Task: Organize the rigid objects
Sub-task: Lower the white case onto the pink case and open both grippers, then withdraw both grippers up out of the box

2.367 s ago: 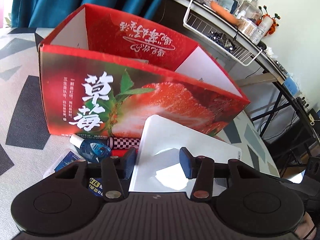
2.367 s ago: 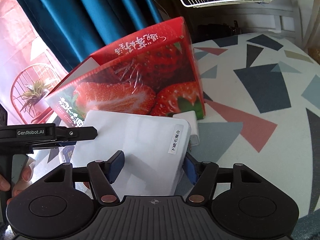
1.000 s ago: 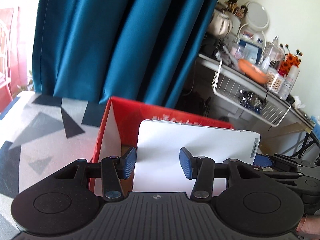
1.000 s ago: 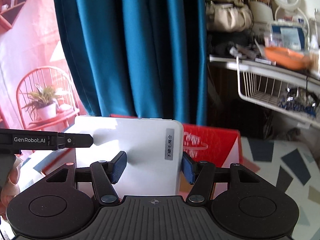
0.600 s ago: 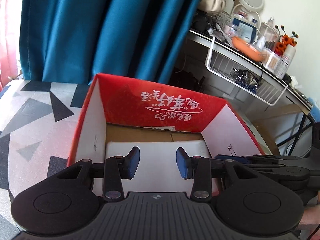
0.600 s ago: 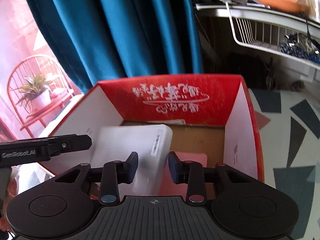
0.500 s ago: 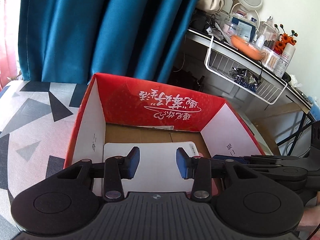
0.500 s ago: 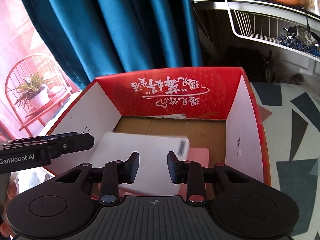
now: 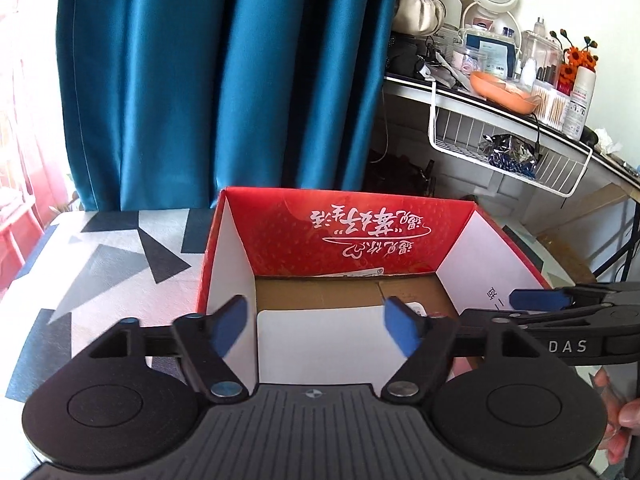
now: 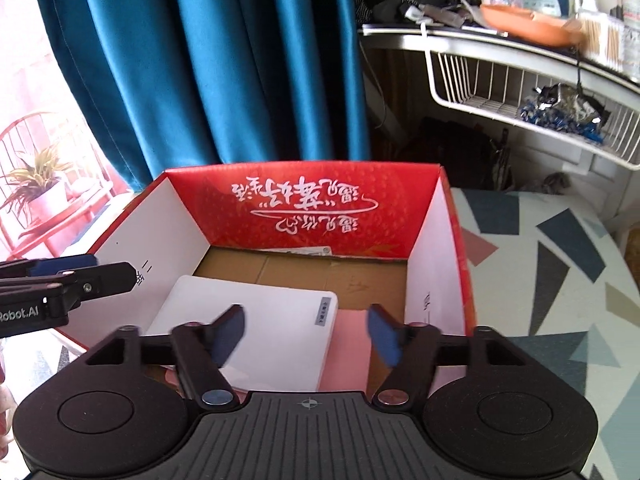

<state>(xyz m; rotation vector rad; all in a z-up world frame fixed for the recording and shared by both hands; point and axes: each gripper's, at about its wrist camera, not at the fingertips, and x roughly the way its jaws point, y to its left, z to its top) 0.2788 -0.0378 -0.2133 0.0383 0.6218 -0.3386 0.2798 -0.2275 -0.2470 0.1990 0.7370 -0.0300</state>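
**White case released into the red box**

The white case [image 10: 248, 332] is seen lying flat on the cardboard floor of the red box [image 10: 304, 204], toward the box's near-left corner, with a pink item [image 10: 348, 344] just beside it on the right, partly hidden. In the left wrist view the same white case [image 9: 320, 344] is seen below the tool, inside the box [image 9: 344, 232].

Half a second ago both tools were narrowly spread just above the case; now the fingers of the left tool [image 9: 318, 326] are spread wide, and nothing is held between them. The right tool [image 10: 306, 332] is likewise spread wide and empty, its blue pads blurred. Both views are set higher than before, so more of the curtain [image 9: 224, 80] is shown. The case itself is placed much as it was half a second ago.

The box stands on the patterned surface [image 9: 112, 264], near its far edge by the curtain. A wire basket [image 9: 508, 152] hangs under a cluttered shelf [image 9: 480, 96] at the right.
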